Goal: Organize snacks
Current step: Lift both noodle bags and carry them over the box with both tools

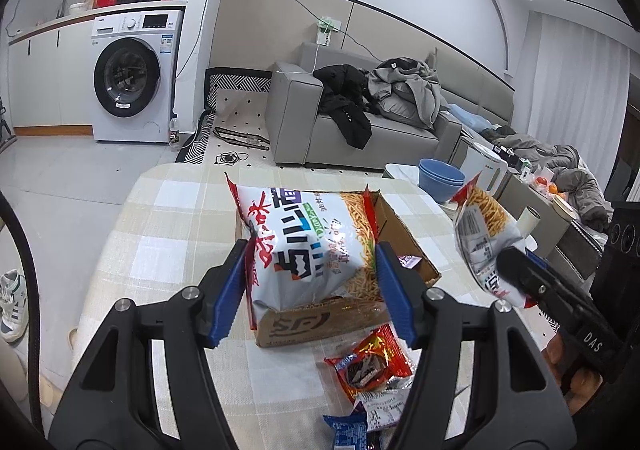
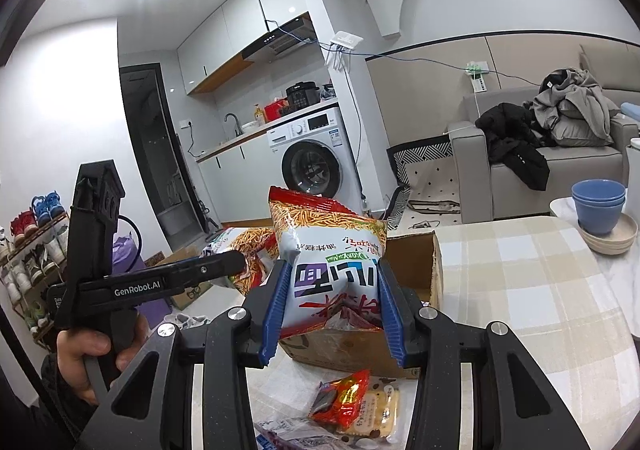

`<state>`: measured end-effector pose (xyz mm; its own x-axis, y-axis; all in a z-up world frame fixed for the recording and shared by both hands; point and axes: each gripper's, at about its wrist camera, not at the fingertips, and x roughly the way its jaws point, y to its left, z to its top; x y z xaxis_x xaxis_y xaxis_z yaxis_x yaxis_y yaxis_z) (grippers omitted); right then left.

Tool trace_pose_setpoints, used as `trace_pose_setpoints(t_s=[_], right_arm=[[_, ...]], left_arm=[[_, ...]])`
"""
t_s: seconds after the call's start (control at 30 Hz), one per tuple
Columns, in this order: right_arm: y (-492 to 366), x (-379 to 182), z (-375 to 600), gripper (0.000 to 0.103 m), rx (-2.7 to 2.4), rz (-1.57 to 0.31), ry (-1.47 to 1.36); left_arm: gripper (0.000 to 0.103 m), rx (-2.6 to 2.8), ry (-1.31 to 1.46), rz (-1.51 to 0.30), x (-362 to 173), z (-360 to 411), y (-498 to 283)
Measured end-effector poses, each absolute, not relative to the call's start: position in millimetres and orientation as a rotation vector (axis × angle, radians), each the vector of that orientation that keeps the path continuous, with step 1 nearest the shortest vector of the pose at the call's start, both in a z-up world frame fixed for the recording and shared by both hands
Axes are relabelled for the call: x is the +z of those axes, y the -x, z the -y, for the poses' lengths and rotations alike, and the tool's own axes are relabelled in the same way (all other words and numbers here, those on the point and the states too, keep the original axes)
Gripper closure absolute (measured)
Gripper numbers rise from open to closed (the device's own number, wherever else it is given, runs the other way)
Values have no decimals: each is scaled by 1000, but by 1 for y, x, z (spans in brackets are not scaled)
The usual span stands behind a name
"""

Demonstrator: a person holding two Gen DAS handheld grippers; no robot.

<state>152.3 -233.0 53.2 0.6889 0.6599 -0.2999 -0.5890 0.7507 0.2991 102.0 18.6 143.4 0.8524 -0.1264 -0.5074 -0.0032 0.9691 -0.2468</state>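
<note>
A white and red noodle-snack bag [image 1: 316, 246] sits between the blue pads of my left gripper [image 1: 310, 282], which is shut on it above an open cardboard box [image 1: 400, 234]. To the right, my right gripper [image 1: 514, 268] is shut on a second bag of the same kind [image 1: 480, 238]. In the right wrist view that second bag [image 2: 332, 274] stands upside down in my right gripper [image 2: 332, 290], over the box [image 2: 416, 262]. At the left, a person's hand [image 2: 88, 350] carries my left gripper [image 2: 236, 262] with its bag [image 2: 248, 246].
Small snack packets lie on the checked tablecloth [image 1: 168, 234] in front of the box: a red one [image 1: 372, 362], a blue one [image 1: 344, 430] and a biscuit pack [image 2: 376, 410]. Stacked blue bowls [image 2: 598, 201] stand at the far right. A sofa and a washing machine are behind.
</note>
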Motion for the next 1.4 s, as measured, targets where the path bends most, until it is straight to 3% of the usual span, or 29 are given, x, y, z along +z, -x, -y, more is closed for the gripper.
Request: trace_pose_setpoints(t_s=[0.23,0.27,0.3,0.73,0.83,0.93,1.4], right_arm=[[-165,50,228,60,686,-418,-200],[-169,49,227,60,684,-424,-199],[-170,48,227,60,682,-428,-199],[-190,33,218,60,665,-488,-178],[-192,30,222,60,662,-491,-191],[-192,29,224,60,664,-495,-197],[-189,25,228,60,675,-493,-206]], left_arm=[[44,-57,252,-564,141,-18,-132],[55,-60,251,-571,140,-18,-135],[58,-58,248,-581,137,-18,-140],[60,-78,259,-679,73,-22,-182],[47,-100,238,-718,62,-21,-175],[24,-116,240,-727,52,-23,-159],[18,-122,218,-970,-19,-8,-116]])
